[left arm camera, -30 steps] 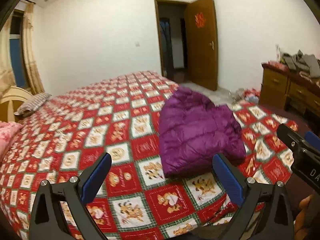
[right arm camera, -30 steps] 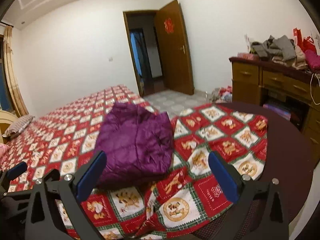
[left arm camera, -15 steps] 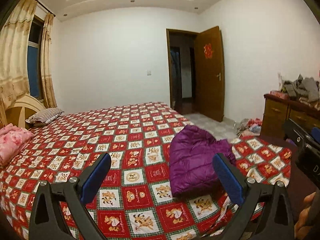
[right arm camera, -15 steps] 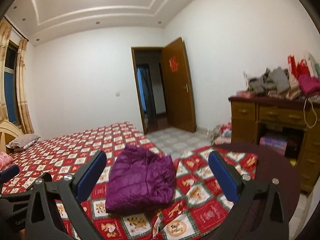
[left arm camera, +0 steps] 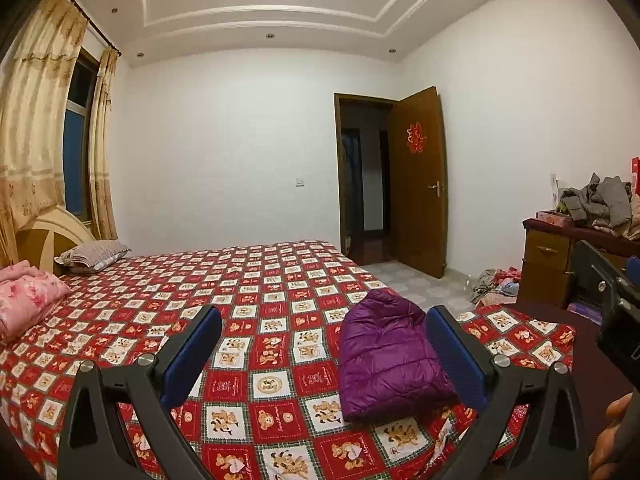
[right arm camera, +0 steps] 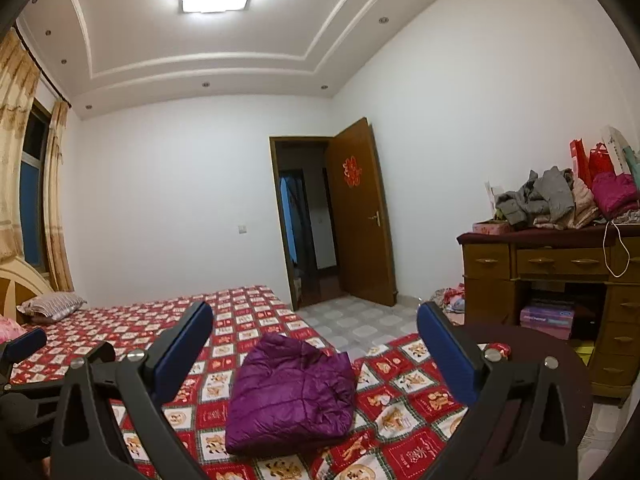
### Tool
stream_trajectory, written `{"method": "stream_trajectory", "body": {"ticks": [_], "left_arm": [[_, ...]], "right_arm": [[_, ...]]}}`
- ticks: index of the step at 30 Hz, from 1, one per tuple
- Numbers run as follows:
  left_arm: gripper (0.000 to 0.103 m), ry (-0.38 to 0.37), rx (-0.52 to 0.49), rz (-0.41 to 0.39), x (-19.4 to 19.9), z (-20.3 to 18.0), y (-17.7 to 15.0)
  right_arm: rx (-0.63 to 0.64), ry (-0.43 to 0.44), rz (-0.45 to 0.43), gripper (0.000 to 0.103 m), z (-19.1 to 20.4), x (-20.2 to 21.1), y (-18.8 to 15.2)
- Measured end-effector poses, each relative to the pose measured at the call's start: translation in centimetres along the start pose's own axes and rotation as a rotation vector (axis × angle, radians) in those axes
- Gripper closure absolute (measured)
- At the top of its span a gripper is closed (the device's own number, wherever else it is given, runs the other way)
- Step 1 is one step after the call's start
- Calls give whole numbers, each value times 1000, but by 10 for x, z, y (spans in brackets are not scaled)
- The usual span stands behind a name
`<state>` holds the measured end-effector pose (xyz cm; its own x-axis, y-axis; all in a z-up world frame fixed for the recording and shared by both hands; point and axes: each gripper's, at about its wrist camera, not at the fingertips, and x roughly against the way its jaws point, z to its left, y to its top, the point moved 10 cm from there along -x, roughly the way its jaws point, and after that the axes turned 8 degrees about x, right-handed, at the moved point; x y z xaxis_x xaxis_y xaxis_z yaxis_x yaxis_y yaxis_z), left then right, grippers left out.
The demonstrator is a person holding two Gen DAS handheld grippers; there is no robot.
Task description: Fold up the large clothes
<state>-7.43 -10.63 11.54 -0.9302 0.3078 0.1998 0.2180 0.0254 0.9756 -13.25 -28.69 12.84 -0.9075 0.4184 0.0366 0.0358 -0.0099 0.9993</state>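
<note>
A purple quilted jacket (left arm camera: 390,354) lies folded into a compact bundle near the foot corner of the bed (left arm camera: 260,280), on the red patterned cover. It also shows in the right wrist view (right arm camera: 292,394). My left gripper (left arm camera: 324,354) is open and empty, held well above and back from the jacket. My right gripper (right arm camera: 314,354) is open and empty, also raised clear of the jacket. Neither gripper touches any cloth.
A pink folded blanket (left arm camera: 28,300) and a striped pillow (left arm camera: 94,254) lie at the bed's head. A wooden dresser (right arm camera: 560,280) piled with clothes (right arm camera: 560,200) stands at the right. The door (right arm camera: 360,216) is open. Clothes lie on the floor (left arm camera: 498,284).
Both grippers have lifted and tilted upward away from the jacket, so it looks smaller and lower and more ceiling shows. The jacket has not moved.
</note>
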Motion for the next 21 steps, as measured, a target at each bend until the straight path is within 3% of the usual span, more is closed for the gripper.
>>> {"method": "stream_trajectory", "body": {"ticks": [6, 21], "left_arm": [[1, 2, -1, -29, 9, 0, 7], [1, 0, -3, -16, 8, 0, 5]], "right_arm": [[2, 13, -6, 0, 2, -2, 0], [-11, 5, 1, 0, -1, 2, -2]]}}
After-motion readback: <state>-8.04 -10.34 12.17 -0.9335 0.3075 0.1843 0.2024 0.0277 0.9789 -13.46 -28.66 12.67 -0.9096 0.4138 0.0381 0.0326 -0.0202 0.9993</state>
